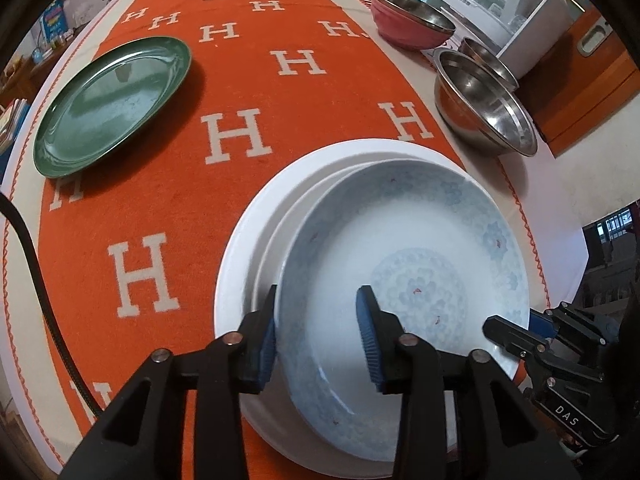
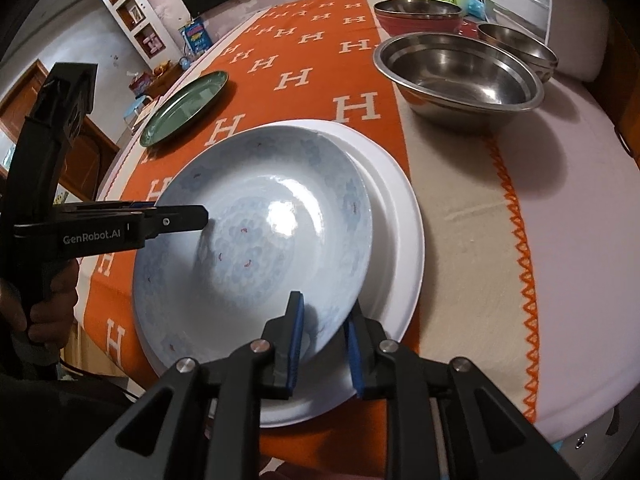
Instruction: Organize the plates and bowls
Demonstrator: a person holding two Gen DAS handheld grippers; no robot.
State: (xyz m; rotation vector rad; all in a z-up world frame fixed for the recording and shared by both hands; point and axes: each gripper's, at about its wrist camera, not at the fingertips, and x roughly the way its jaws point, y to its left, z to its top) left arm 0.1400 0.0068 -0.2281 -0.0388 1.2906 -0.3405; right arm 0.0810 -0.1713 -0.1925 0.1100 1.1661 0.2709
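The table top [image 2: 560, 240] carries an orange cloth [image 1: 280, 200] printed with white letter H marks; a beige band with an orange zigzag stitch borders the cloth.

The white plate [image 1: 240, 264] lies flat on the orange cloth at the near end of the table. The pale blue patterned plate [image 1: 400, 240] sits on top of the white plate, off centre, so that a crescent of white shows along one side. The green plate [image 1: 112, 104] lies alone on the cloth, well apart from the stacked pair.

On the beige band stands a large steel bowl [image 1: 484, 108], with a smaller steel bowl [image 1: 486, 58] just behind it. A red bowl with a steel inside [image 1: 408, 24] stands farther back.

The left gripper [image 1: 319, 294] points steeply down over one side of the patterned plate. Its jaws stand at a narrow gap and straddle the plate's rim: one blue pad sits just outside the rim, the other is well inside over the plate's floor. The pads do not clamp the rim.

The right gripper [image 2: 324, 308] straddles the opposite rim of the same plate. Its jaws stand slightly parted, one pad inside the plate, one outside. No clamping is visible.
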